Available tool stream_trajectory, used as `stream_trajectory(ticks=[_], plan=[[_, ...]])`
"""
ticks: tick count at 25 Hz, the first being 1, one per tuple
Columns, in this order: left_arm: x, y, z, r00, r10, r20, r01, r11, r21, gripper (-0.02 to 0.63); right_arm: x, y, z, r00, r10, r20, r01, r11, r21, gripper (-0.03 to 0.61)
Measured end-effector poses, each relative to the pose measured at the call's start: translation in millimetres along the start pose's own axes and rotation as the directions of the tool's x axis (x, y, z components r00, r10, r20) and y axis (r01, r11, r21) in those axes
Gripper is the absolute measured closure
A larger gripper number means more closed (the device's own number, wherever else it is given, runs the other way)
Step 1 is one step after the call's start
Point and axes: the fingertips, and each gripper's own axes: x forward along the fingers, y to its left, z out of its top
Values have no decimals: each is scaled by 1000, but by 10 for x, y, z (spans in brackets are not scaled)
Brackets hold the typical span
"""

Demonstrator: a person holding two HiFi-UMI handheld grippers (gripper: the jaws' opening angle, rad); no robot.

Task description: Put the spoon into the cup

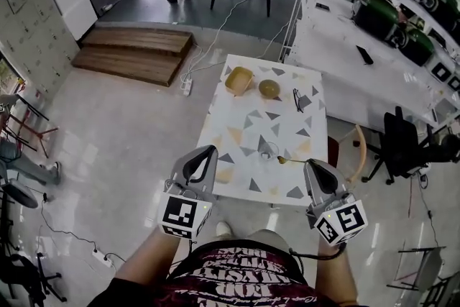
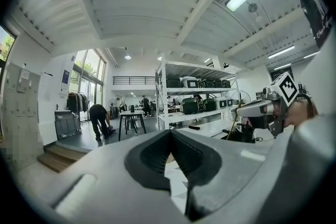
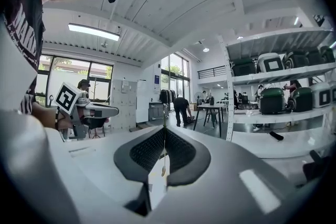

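A gold spoon (image 1: 291,161) sticks out to the left from the tip of my right gripper (image 1: 310,165), which is shut on its handle. Its bowl hangs close to the right of a small clear cup (image 1: 264,154) standing near the front edge of the triangle-patterned table (image 1: 244,133). In the right gripper view the spoon (image 3: 164,165) shows edge-on as a thin line between the closed jaws of the right gripper (image 3: 164,132). My left gripper (image 1: 209,150) is shut and holds nothing, at the table's front left corner. Its jaws meet at the tip of the left gripper (image 2: 170,134).
At the table's far end lie a yellow tray (image 1: 238,80), a round bowl (image 1: 269,88) and a pair of glasses (image 1: 298,99). A wooden chair (image 1: 358,153) stands at the table's right. White shelving (image 1: 374,47) runs along the right, with a black office chair (image 1: 402,140).
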Motion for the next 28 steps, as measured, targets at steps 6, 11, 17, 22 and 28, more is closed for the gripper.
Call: stream_trajectory(ticks=[6,11,17,22,28], plan=[[154,45,-119,999,-33,-14,33,999,-35,613,110,-95,-84,999,-31,-30,32,999,6,545],[304,72,-226,998,-43,-34,41,997,-61,613,288,-272,-298,996,-37,-77,39,999,25,545],[553,246,-273,999,-15,-49,11,997,-78,613,618,-462,-553,992,-5,-123,12,998,58,545],[905,260,-325,997,-17,-74,12,998,-70,613,855,-721,-847,984,16,-176,4,994,109,545],[1263,218,-487,993,-32,-112,24,997,-72,613,1148,-937,-1303,967,55,-249,-14,986,164,545]])
